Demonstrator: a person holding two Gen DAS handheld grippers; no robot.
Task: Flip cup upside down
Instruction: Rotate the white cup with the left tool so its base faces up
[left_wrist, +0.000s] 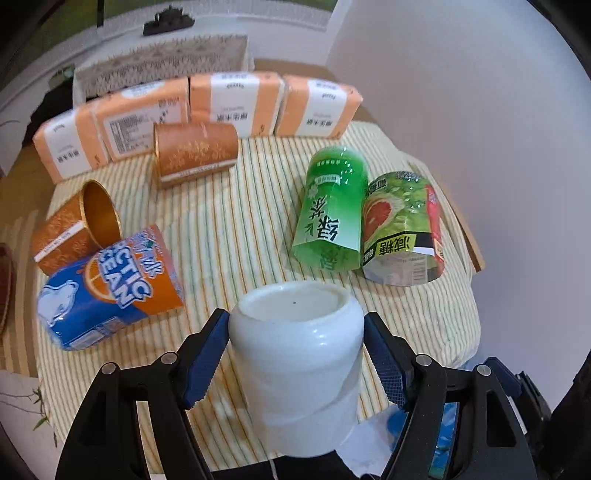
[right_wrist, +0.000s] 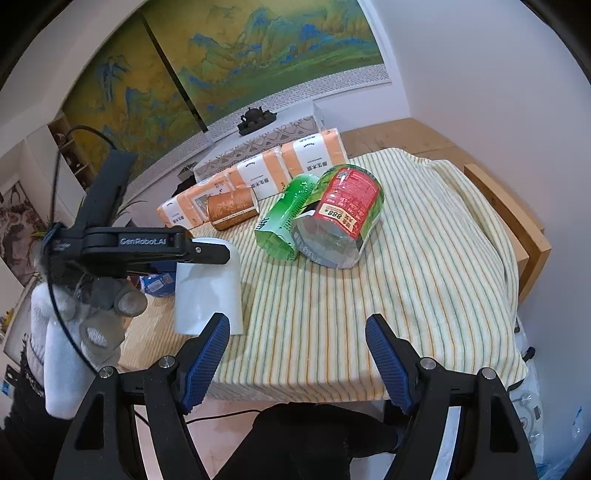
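A white cup (left_wrist: 299, 365) stands upside down on the striped cloth, its flat base up and its wide mouth down. My left gripper (left_wrist: 295, 350) has its blue pads on both sides of the cup, touching its walls. In the right wrist view the same cup (right_wrist: 207, 291) stands at the table's left edge with the left gripper's black finger (right_wrist: 199, 253) across its top. My right gripper (right_wrist: 297, 354) is open and empty, over the near table edge, to the right of the cup.
Two green bottle-label sleeves (left_wrist: 332, 210) (left_wrist: 402, 229) lie at the right. A blue and orange sleeve (left_wrist: 107, 291) and two orange paper cups (left_wrist: 74, 232) (left_wrist: 195, 155) lie at the left and centre. Tissue packs (left_wrist: 236, 103) line the back. A wall is at the right.
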